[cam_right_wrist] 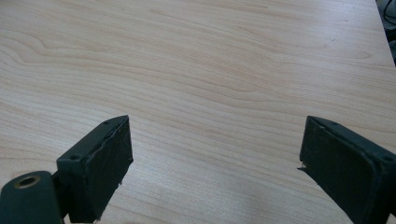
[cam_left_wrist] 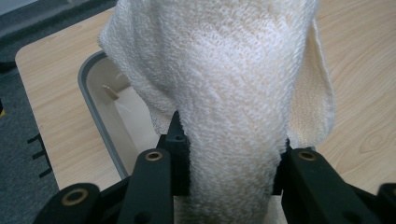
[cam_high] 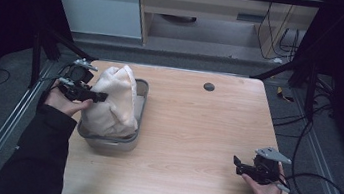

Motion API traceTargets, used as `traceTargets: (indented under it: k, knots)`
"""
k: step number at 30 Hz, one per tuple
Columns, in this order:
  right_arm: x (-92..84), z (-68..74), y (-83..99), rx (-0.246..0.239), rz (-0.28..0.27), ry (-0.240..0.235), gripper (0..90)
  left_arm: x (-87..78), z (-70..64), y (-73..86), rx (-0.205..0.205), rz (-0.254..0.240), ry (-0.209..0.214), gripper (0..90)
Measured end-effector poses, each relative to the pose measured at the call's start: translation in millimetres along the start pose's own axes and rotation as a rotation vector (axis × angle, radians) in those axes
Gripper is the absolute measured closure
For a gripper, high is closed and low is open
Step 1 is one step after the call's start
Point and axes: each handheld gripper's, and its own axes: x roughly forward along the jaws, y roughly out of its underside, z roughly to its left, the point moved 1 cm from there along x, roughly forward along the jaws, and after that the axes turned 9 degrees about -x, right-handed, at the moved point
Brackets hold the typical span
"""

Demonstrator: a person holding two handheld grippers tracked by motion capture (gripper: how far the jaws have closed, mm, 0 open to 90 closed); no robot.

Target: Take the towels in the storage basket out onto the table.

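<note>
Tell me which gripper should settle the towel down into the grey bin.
Left. The left gripper is already clamped on the towel, right over the bin. The right gripper is open over bare table, far off at the other side.

A light wood-grain table (cam_high: 196, 130) with a small dark round cap (cam_high: 208, 86) near its far edge stands on grey floor (cam_high: 205, 61). Beyond it sit a pale cabinet (cam_high: 99, 1) and a wooden shelf unit (cam_high: 222, 8). Black cables (cam_high: 319, 187) trail at the right; the sides are dark.
</note>
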Motion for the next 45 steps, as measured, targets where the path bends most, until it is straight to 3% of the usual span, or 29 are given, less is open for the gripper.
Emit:
traceTargets:
  k: [10,18,35,45]
  knots:
    - [0.5,0.1,0.0,-0.006,-0.004,0.002,9.6,-18.7,-7.1,-17.1,0.035,-0.026,0.017,64.2]
    - [0.6,-0.5,0.0,-0.01,-0.006,0.0,9.6,-22.2,-12.5,-31.8,0.068,0.003,0.031,64.1]
    - [0.3,-0.6,-0.5,-0.007,-0.012,-0.003,9.7,-47.6,-20.1,-55.3,0.122,-0.004,0.053,63.8]
    - [-0.2,-1.0,-0.8,-0.013,-0.019,0.001,10.0,-71.1,-33.6,-65.7,0.168,-0.055,0.108,63.7]
